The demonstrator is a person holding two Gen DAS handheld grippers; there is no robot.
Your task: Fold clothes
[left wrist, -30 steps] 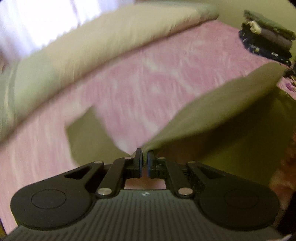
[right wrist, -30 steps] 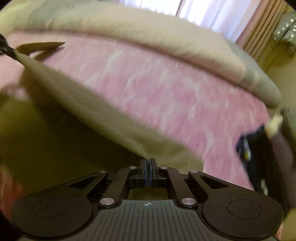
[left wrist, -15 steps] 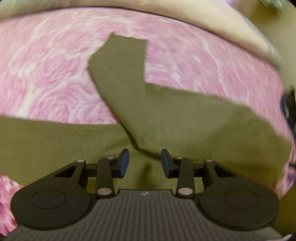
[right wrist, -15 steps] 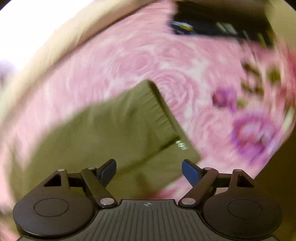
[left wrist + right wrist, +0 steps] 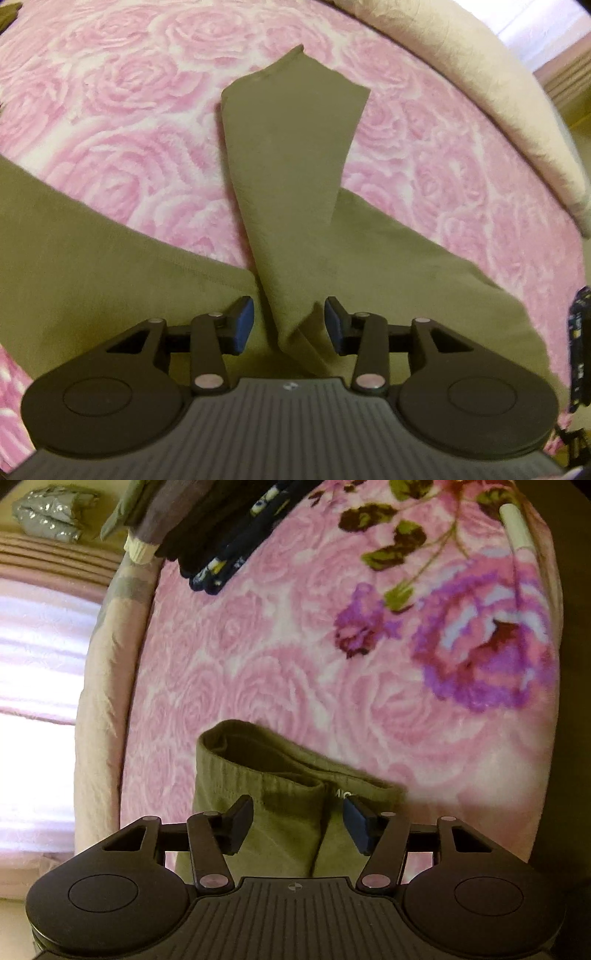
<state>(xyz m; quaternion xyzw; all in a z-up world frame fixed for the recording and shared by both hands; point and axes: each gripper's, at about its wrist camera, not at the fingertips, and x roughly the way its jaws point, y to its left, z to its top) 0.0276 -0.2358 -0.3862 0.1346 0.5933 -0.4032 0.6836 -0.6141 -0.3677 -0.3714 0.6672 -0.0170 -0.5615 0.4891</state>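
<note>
An olive green garment lies spread on the pink rose blanket. One narrow part is folded over it and points away from me. My left gripper hangs just above this fold. Its jaws are opening, and the fold's near end lies between the blue pads without touching them. In the right wrist view the garment's ribbed waistband gapes open on the blanket. My right gripper is over it with its jaws closing. Cloth lies between them, and the pads do not press on it.
A stack of folded dark clothes sits at the blanket's far end and shows as a dark sliver in the left view. A beige quilt borders the blanket. A bright curtained window is beyond it.
Both grippers were shut on the lifted olive garment and have let go. The garment now lies flat on the blanket. Both hands rolled and sank toward it.
</note>
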